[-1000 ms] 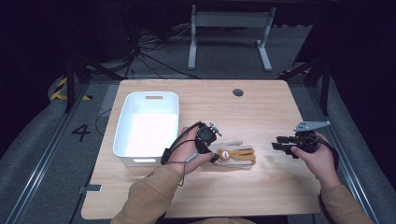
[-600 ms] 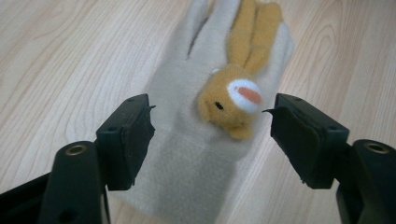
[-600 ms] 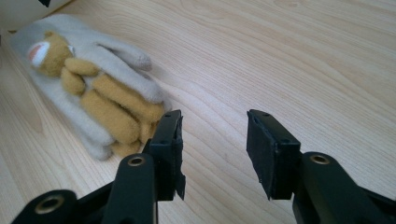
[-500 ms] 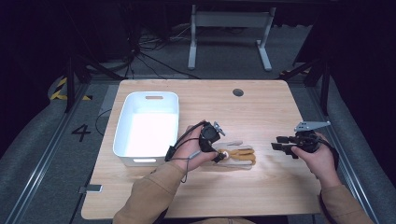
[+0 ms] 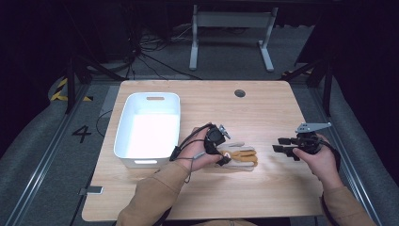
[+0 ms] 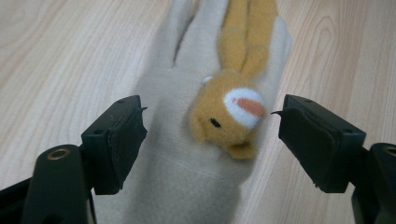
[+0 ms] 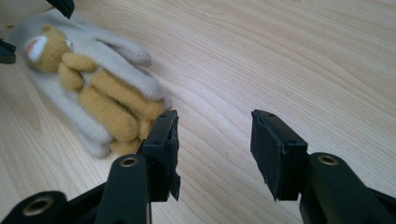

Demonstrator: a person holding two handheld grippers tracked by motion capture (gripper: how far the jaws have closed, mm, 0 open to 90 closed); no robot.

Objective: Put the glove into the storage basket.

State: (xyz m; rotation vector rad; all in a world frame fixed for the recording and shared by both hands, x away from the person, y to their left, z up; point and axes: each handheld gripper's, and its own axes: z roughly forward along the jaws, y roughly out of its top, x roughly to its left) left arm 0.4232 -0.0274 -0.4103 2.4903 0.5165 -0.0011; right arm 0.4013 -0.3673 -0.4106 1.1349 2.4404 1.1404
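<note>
Because the beige glove (image 5: 237, 156) with its orange plush animal lies flat on the bench (image 5: 263, 197) just at three o'clock of the white bin (image 5: 126, 127), the left tool (image 5: 221, 153) stands over its cuff end. Its jaws have just been opening and straddle the cloth without pressing. The right tool (image 5: 281, 149), released and also widening, waits apart at three o'clock, aimed at the fingertips, probably ready to assist.

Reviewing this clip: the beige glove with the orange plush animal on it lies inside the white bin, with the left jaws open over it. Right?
Not quite. The glove lies on the wooden table, right of the white bin, as the high view shows. The left gripper does stand open over it.
</note>
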